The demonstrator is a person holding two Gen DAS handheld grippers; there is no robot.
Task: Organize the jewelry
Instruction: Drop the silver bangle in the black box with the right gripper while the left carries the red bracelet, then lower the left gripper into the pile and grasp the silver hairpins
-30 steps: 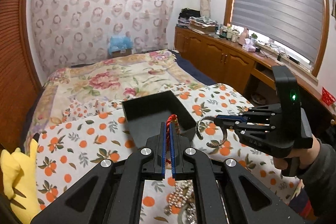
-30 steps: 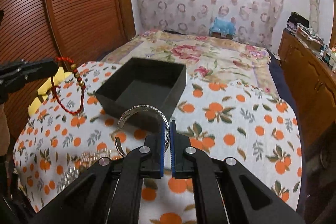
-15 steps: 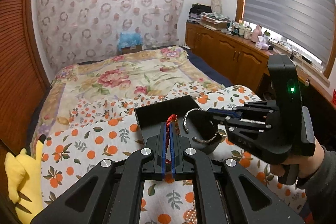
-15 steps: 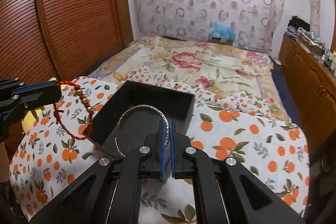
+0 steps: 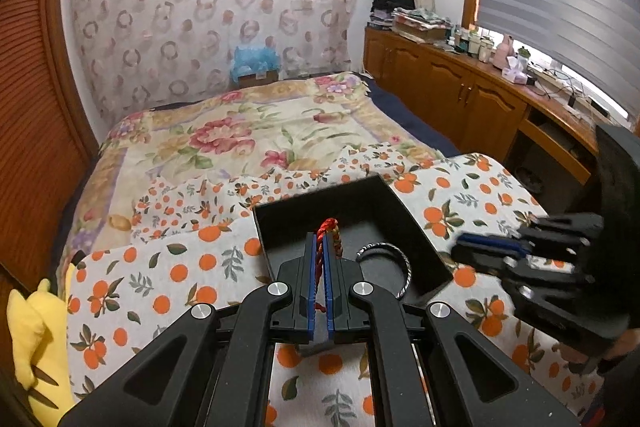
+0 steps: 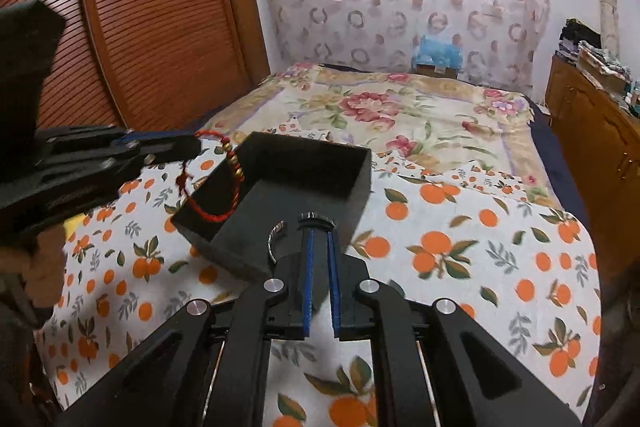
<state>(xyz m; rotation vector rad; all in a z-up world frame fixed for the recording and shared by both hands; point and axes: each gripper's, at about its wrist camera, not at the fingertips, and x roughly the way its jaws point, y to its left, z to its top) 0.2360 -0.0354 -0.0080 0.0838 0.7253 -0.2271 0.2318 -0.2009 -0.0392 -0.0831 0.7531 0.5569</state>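
pinching red cord bracelet point(image 5: 325, 241), l gripper point(image 5: 319, 263)

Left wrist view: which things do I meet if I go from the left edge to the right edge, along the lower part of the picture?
yellow plush toy → red cord bracelet pinched in the left gripper → silver bangle in the black box → right gripper

Black box point(image 5: 416, 223), orange-print sheet point(image 5: 168, 267)

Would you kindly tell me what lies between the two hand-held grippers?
The left wrist view shows the silver bangle inside the black box, and its right wall, between the left hand-held gripper and right hand-held gripper.
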